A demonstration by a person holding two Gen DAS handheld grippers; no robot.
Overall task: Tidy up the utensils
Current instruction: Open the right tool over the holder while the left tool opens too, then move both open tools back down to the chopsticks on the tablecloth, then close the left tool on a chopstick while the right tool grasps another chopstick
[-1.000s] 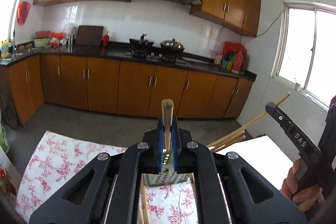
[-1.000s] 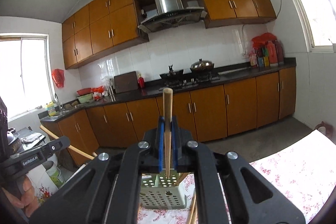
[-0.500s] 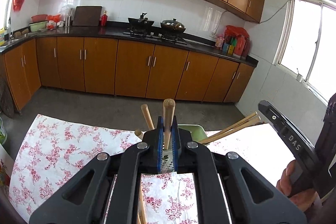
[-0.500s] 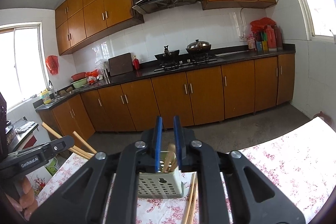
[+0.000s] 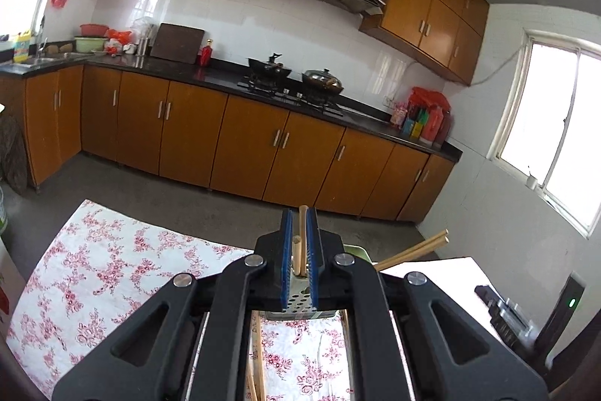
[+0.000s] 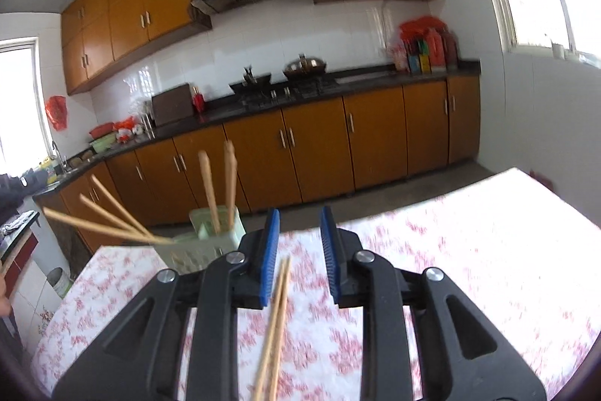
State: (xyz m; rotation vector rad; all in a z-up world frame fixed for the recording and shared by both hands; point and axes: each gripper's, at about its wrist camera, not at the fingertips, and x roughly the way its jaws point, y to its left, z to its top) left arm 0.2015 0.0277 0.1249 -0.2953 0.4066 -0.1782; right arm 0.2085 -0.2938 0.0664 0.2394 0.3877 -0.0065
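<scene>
A pale green perforated utensil holder (image 6: 204, 243) stands on the flowered tablecloth with several wooden chopsticks (image 6: 210, 190) in it, some upright, some leaning left. In the left wrist view the holder (image 5: 300, 301) sits right behind my left gripper (image 5: 299, 258). Its blue pads stand slightly apart around an upright chopstick (image 5: 301, 239) that stands in the holder. My right gripper (image 6: 298, 254) is open and empty, to the right of the holder. Two loose chopsticks (image 6: 276, 322) lie on the cloth below it.
The table (image 5: 112, 269) has a red-flowered cloth; its far edge drops to a grey floor. Loose chopsticks (image 5: 255, 363) lie under the left gripper. Brown kitchen cabinets (image 5: 244, 138) line the far wall. A black device (image 5: 507, 310) shows at the right.
The right gripper let its chopstick go into the holder, opened wide and swung right. The left gripper's pads parted slightly around its chopstick, which now stands in the holder.
</scene>
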